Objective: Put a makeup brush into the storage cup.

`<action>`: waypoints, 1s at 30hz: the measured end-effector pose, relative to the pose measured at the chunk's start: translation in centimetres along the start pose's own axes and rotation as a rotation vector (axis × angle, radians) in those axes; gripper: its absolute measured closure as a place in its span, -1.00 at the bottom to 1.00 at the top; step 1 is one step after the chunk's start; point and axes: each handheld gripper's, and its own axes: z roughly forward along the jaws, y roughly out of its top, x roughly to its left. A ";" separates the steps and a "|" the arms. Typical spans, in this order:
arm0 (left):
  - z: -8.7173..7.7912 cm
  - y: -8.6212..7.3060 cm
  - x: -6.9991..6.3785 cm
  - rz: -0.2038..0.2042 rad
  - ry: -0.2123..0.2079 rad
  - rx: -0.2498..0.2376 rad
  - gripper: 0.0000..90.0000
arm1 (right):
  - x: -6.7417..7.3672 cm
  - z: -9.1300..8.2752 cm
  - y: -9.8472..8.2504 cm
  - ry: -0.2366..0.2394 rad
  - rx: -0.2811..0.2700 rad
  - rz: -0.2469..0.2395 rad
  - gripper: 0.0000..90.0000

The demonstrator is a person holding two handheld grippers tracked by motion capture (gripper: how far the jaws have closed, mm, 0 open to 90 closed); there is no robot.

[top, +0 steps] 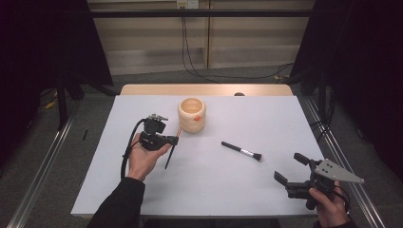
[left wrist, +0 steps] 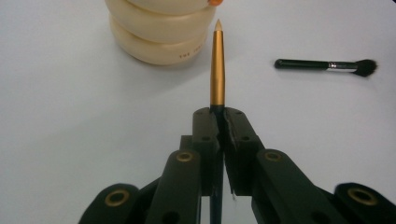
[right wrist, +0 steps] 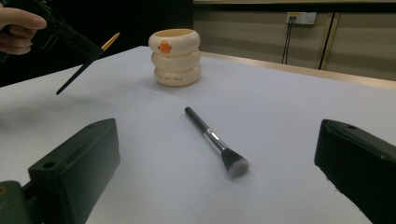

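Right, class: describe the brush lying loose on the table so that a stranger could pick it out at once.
Start at the cream ringed holder near the back of the white table. Come toward the person and to the right: the makeup brush lies flat there, alone. Unlike the gold-tipped brush clamped in the left gripper, it has a black handle, a silver band and a dark bushy head.

In the left gripper view, the cream ringed holder is cut off by the top edge, so its rim and opening are out of sight, and the small print low on its wall is too small to read. The slim gold-tipped brush vanishes between the left claw's pressed-together jaws. In the right gripper view, the right claw's two jaws run off the bottom edge.
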 end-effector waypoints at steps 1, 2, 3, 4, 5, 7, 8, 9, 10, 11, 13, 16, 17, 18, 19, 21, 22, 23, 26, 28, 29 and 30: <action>0.1 -0.2 -0.3 -0.010 -0.003 -0.021 0.87 | 0.1 0.0 0.0 -0.009 -0.003 0.007 -1.00; -0.1 -0.2 -0.2 0.009 -0.004 -0.020 0.87 | 0.1 0.0 0.0 -0.007 -0.005 -0.001 -1.00; -0.1 -0.3 -0.4 -0.006 -0.007 -0.039 0.87 | 0.1 0.0 0.0 -0.007 -0.007 -0.003 -1.00; -0.2 -0.3 -0.4 0.000 -0.015 -0.046 0.87 | 0.1 0.0 0.0 -0.008 -0.008 -0.006 -1.00; -0.4 -0.4 -0.4 0.015 -0.011 -0.056 0.87 | 0.0 0.0 0.0 -0.006 -0.007 -0.018 -1.00; -0.5 -0.4 -0.5 -0.008 -0.017 -0.084 0.87 | 0.1 0.1 0.0 -0.010 -0.010 -0.001 -1.00; -0.8 -0.4 -0.5 0.005 -0.015 -0.108 0.87 | 0.1 0.0 0.0 -0.006 -0.010 0.001 -1.00; -1.0 -0.4 -0.6 -0.007 -0.021 -0.133 0.87 | 0.1 0.0 0.1 -0.010 -0.013 0.001 -1.00; -1.2 -0.4 -0.5 0.015 -0.021 -0.129 0.87 | 0.1 0.0 0.1 -0.007 -0.011 0.000 -1.00; -1.2 -0.4 -0.5 0.015 -0.021 -0.129 0.87 | 0.1 0.0 0.0 -0.006 -0.013 -0.002 -1.00; -1.6 -0.4 -0.5 0.019 -0.026 -0.165 0.87 | 0.1 0.0 0.0 -0.003 -0.010 0.002 -1.00; -1.7 -0.4 -0.4 0.014 -0.030 -0.187 0.87 | 0.1 0.0 0.1 -0.002 -0.012 -0.001 -1.00; -1.8 -0.4 -0.4 0.015 -0.032 -0.198 0.87 | 0.1 0.0 0.1 0.000 -0.011 0.003 -1.00; -2.0 -0.4 -0.5 0.024 -0.036 -0.224 0.87 | 0.1 0.0 0.1 0.002 -0.012 0.004 -1.00; -2.0 -0.4 -0.5 0.024 -0.036 -0.224 0.87 | 0.1 0.0 0.1 0.002 -0.012 0.004 -1.00; -2.1 -0.4 -0.4 0.033 -0.039 -0.244 0.87 | 0.0 0.0 0.1 -0.003 -0.011 0.006 -1.00; -2.1 -0.4 -0.5 0.027 -0.043 -0.254 0.87 | 0.0 0.0 0.1 0.002 -0.011 0.006 -1.00; -2.1 -0.4 -0.5 0.027 -0.043 -0.254 0.87 | 0.0 0.0 0.1 0.002 -0.011 0.006 -1.00; -2.4 -0.3 -0.5 0.023 -0.018 -0.294 0.87 | 0.0 0.0 0.1 0.006 -0.014 0.005 -1.00; -2.5 -0.3 -0.5 0.024 -0.025 -0.314 0.87 | 0.0 0.0 0.1 0.006 -0.013 0.007 -1.00; -2.7 -0.3 -0.4 0.026 -0.017 -0.329 0.87 | 0.0 0.0 0.1 0.004 -0.012 0.001 -1.00; -2.8 -0.3 -0.4 0.029 -0.019 -0.344 0.87 | 0.0 0.0 0.1 0.004 -0.012 0.001 -1.00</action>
